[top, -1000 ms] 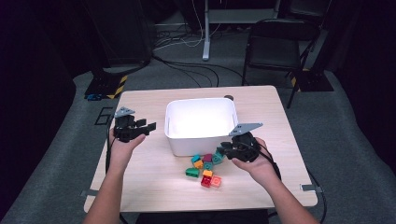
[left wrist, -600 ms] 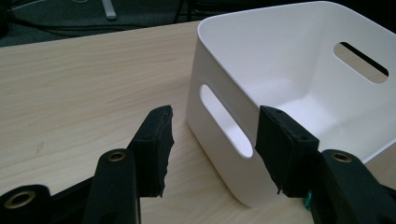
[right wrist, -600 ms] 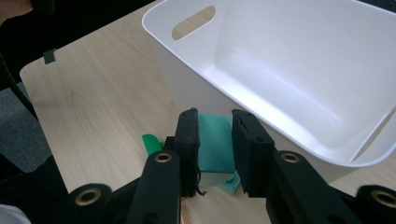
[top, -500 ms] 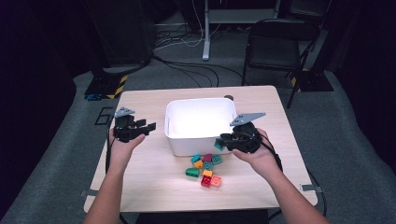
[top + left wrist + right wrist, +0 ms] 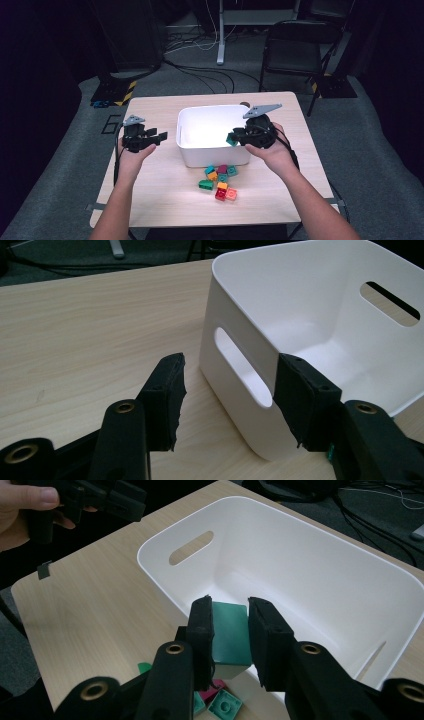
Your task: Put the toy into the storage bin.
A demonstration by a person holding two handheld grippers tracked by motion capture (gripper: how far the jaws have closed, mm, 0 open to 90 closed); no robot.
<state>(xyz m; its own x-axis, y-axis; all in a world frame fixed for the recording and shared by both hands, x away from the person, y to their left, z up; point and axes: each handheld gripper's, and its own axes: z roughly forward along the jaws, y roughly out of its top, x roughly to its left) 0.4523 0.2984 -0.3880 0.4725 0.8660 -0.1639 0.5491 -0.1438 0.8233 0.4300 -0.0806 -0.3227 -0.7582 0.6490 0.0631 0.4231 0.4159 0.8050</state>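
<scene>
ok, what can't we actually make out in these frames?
- Teal block in the right gripper: its sides are covered by the jaws in the right gripper view; too small for detail in the high view.
- Pile of blocks: the right gripper view cuts it at the bottom edge, behind the jaws.
- White bin: its far side is cut by the frame edge in the left gripper view.
- Left gripper: open, body below the frame.

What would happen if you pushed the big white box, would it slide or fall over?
The white bin would probably slide, not tip: it looks wide and low with a flat base on smooth wood. It seems light, being thin-walled plastic with nothing inside yet. It likely stays stiff; its walls hold their shape around the handle slot.
</scene>
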